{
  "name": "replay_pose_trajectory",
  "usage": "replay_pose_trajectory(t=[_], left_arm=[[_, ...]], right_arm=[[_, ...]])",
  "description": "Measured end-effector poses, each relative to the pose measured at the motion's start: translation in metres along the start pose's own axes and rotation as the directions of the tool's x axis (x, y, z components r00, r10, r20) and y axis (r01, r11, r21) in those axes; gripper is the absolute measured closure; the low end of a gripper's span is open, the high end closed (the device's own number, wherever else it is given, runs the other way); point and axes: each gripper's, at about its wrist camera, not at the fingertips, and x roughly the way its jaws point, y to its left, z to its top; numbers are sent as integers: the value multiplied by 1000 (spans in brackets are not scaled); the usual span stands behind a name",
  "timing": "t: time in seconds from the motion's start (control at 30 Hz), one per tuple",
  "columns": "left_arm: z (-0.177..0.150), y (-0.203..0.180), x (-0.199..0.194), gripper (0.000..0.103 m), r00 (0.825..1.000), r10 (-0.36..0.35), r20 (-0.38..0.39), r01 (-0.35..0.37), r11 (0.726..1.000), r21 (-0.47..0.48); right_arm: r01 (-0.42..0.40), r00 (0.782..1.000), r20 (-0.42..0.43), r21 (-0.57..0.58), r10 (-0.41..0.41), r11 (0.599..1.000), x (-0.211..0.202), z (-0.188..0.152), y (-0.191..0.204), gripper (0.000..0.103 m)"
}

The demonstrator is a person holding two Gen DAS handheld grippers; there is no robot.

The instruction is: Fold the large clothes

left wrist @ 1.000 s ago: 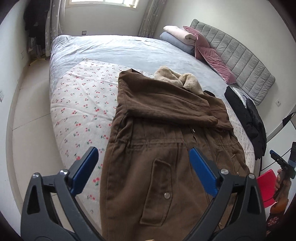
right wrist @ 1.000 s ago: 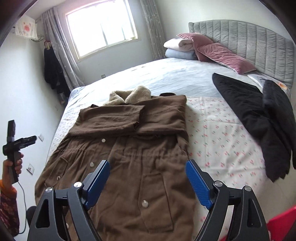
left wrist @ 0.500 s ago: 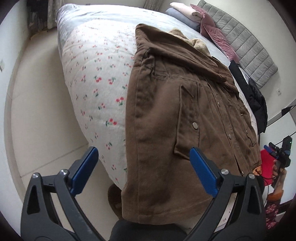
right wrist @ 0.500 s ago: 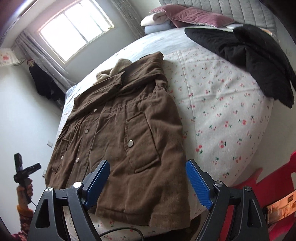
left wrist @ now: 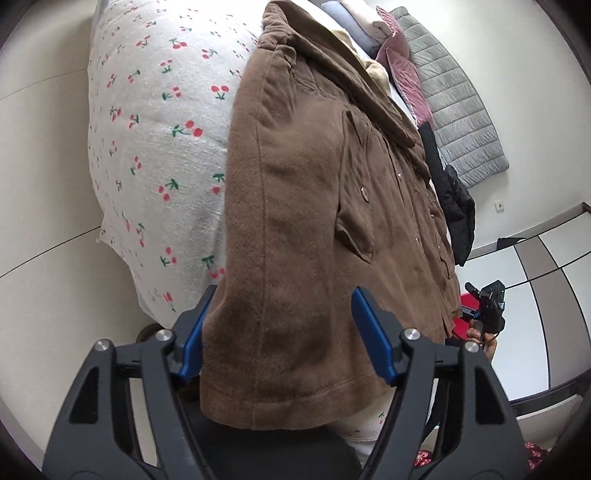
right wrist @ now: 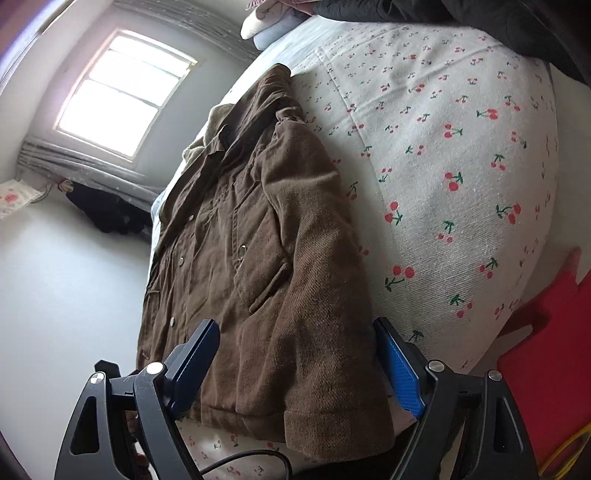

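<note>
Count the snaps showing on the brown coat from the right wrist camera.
4. The pocket snap sits on the coat's pocket. The upper snap, middle snap and lower snap run down its front edge. Folds may hide more.

left tongs point(left wrist: 284, 332) closing, angled downward; right tongs point(right wrist: 299, 365) spread wide.

My bed point(left wrist: 155, 155), cherry-print cover: brown coat point(left wrist: 295, 229) laid flat, black jacket point(left wrist: 454, 206) beyond it, folded blankets point(left wrist: 354, 14), pink pillows point(left wrist: 402, 70).
</note>
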Motion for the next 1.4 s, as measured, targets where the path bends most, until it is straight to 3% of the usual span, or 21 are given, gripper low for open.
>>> replay_pose_trajectory(t=[0.13, 0.37, 0.43, 0.57, 0.7, 0.93, 1.13, 1.4], left_arm=[[-1, -4, 0, 38, 1000, -12, -14, 12, 1000, 17], [-6, -25, 4, 41, 999, 38, -28, -36, 996, 86], [-5, -31, 7, 46, 997, 75, -28, -72, 993, 97], [-4, -36, 10, 59, 989, 144, -15, -143, 988, 64], [-7, -38, 7, 77, 987, 158, 15, -159, 986, 52], [3, -53, -11, 86, 991, 120, 58, -121, 993, 8], [42, -91, -48, 90, 985, 71, 155, -79, 996, 47], [109, -141, -58, 91, 983, 39, 180, -60, 992, 113]], right_arm=[[-14, 1000, -8, 3, 14, 1000, 4, -1, 2, 21], [12, 998, -65, -38, -15, 999, 8, -9, 8, 38], [21, 997, -75, -56, -26, 998, 10, -11, 12, 45], [48, 994, -95, -83, -56, 995, 15, -14, 17, 67], [72, 993, -83, -107, -81, 992, 15, -16, 22, 79], [73, 996, -39, -137, -79, 988, -3, -12, 46, 87], [-5, 999, 36, -222, 13, 975, -34, 13, 104, 90], [-2, 997, 74, -331, 28, 944, -40, 73, 184, 91]])
